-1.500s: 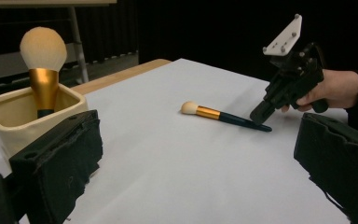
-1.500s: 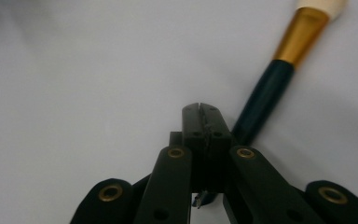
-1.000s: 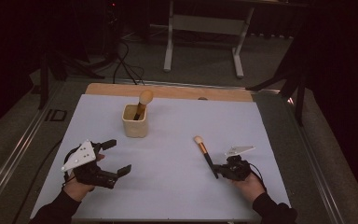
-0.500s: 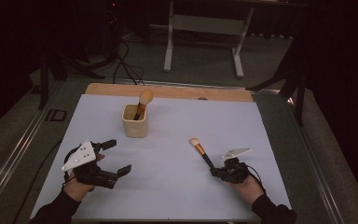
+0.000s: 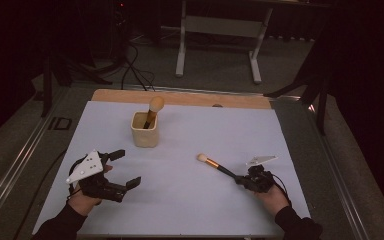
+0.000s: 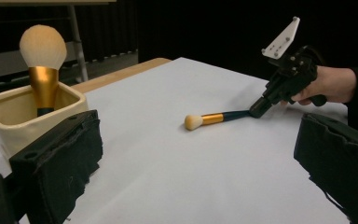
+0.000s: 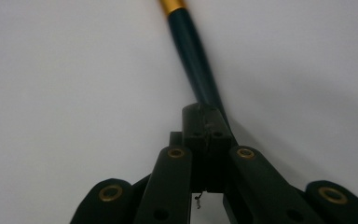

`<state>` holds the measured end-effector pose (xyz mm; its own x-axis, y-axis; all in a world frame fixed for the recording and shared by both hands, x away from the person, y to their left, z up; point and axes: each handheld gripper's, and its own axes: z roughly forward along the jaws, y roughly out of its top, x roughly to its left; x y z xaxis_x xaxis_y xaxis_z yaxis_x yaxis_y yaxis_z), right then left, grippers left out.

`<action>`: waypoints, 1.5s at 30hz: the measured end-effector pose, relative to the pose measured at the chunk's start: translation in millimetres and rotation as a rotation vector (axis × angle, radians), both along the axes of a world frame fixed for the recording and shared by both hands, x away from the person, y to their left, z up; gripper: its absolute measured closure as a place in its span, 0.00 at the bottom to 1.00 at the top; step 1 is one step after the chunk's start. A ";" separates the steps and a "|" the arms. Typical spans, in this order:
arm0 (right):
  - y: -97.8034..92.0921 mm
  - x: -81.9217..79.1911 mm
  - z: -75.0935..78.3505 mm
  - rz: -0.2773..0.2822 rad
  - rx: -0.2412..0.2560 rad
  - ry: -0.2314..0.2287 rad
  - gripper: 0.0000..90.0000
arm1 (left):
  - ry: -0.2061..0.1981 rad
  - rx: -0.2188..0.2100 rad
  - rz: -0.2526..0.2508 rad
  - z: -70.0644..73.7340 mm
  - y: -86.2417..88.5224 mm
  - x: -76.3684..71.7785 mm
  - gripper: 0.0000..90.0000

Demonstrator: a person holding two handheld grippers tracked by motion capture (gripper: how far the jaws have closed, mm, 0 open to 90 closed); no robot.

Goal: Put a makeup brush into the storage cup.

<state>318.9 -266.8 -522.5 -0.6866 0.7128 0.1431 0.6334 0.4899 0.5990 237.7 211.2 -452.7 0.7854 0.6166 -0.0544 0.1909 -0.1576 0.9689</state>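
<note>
Right hand-held gripper (image 5: pixel 241 179) clamped on the dark handle end of a small makeup brush (image 5: pixel 215 164), whose gold ferrule and pale tuft point away toward the middle of the bench (image 5: pixel 190 210). In the left gripper view the brush (image 6: pixel 214 117) sits low over the white sheet, tuft (image 6: pixel 193 122) at or just above the surface; contact cannot be told. The right gripper view shows both jaws closed tight around the handle (image 7: pixel 193 56).

Left hand-held gripper (image 5: pixel 122 170) rests near the front left of the bench, jaws spread wide and holding nothing.

A cream square cup (image 5: pixel 145 130) stands toward the back left, well apart from the held brush. It already contains 1 larger brush (image 5: pixel 153 110), upright and leaning slightly.

The step in hand appears to be carrying the small brush to the cup. To do it well, the grip at the very end of the handle should stay firm, since the long free length can swing. The brush should be raised clear of the sheet, tipped handle-down over the open side of the cup, and released without knocking the standing brush.
</note>
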 end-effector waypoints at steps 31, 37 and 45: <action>-19.8 32.3 1.7 -0.099 -0.054 -0.036 1.00 | 0.004 -0.004 0.002 -0.7 1.3 -0.1 0.02; -23.0 35.1 1.8 -0.117 -0.056 -0.036 1.00 | 0.005 -0.003 0.001 -1.0 0.8 -0.1 0.02; -19.7 32.4 8.3 -0.093 -0.041 -0.046 1.00 | 0.004 -0.003 0.002 -0.9 1.1 0.0 0.02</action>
<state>351.3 -286.6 -514.2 -0.6222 0.7786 0.0820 0.6495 0.4549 0.6093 237.7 212.3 -453.6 0.7841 0.6177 -0.0598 0.1955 -0.1544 0.9685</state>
